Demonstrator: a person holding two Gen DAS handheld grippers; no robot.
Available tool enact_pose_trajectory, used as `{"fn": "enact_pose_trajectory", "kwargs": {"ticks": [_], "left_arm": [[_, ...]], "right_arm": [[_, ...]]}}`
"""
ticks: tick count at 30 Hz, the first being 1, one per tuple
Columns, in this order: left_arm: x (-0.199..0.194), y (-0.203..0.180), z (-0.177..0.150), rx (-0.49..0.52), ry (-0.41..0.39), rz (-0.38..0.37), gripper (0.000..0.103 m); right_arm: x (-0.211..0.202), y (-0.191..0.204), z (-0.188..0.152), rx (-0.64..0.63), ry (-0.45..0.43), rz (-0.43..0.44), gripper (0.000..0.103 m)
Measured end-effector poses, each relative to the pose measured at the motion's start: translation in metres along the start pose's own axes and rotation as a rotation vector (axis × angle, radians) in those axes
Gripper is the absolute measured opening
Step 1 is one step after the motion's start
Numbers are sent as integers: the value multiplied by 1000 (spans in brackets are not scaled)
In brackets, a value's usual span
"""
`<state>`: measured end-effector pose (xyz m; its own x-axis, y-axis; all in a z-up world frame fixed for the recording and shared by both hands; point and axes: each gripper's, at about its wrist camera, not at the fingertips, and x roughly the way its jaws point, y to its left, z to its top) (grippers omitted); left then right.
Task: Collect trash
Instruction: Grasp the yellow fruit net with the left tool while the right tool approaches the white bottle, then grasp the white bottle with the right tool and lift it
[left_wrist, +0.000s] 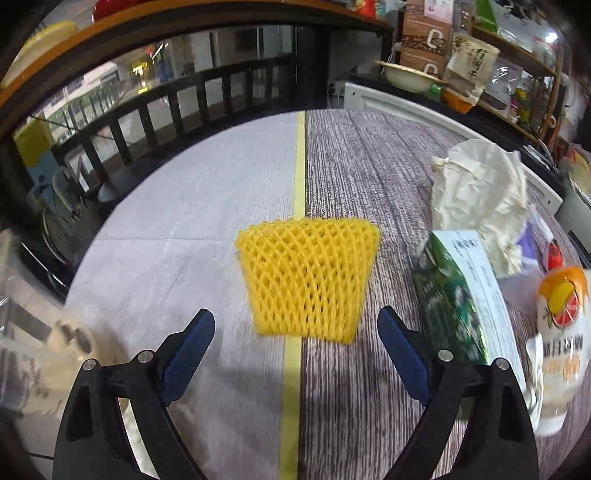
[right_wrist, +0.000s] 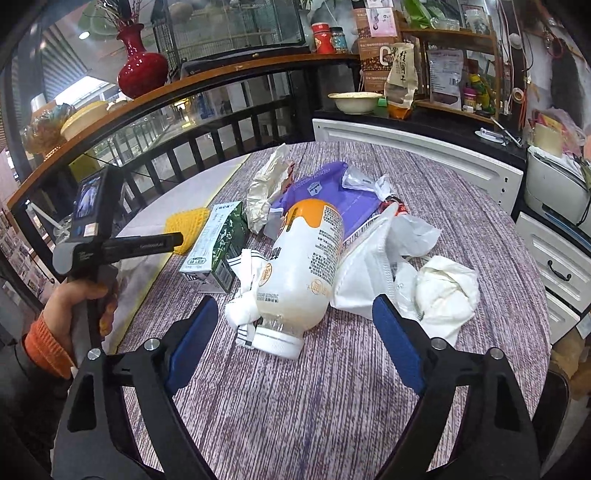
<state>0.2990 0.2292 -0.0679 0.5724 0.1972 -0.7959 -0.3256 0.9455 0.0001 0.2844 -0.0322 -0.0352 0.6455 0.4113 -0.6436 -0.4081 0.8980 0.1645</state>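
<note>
A yellow foam fruit net lies on the table just ahead of my open, empty left gripper; it also shows in the right wrist view. A green and white carton lies to its right, also seen from the right wrist. A white bottle with an orange top lies on its side, cap toward my open, empty right gripper. Around it lie a white mask, crumpled tissue, a purple pouch and a crumpled paper wrapper.
The round table has a wood-grain cover on the right and a pale cloth on the left, split by a yellow tape line. A dark railing runs behind. White cabinets and cluttered shelves stand at the right.
</note>
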Motion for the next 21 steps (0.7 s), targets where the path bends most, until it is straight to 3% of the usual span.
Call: {"fn": "enact_pose_trajectory", "kwargs": {"ticks": [9,11,14,15,16,21], "left_arm": [[27,-10,13,-32,62,-19,86],[26,-12,14,-14,46,13,74],[22,-15,14,-4,20,23,48],[21,-16,14,-4,17,23,33],[20,-18,13,3,16,21,25],[16,-20,8,-9,8,-19,20]], "right_arm": [[30,0,16,0,30,-30,75],[40,-1,19,9,45,-42,74],[56,2,23,4,81,-63,73],[62,4,24,-2,93,-80,73],[65,4,24,-3,95,-87,73],[87,11,27,-29,125,-133,70]]}}
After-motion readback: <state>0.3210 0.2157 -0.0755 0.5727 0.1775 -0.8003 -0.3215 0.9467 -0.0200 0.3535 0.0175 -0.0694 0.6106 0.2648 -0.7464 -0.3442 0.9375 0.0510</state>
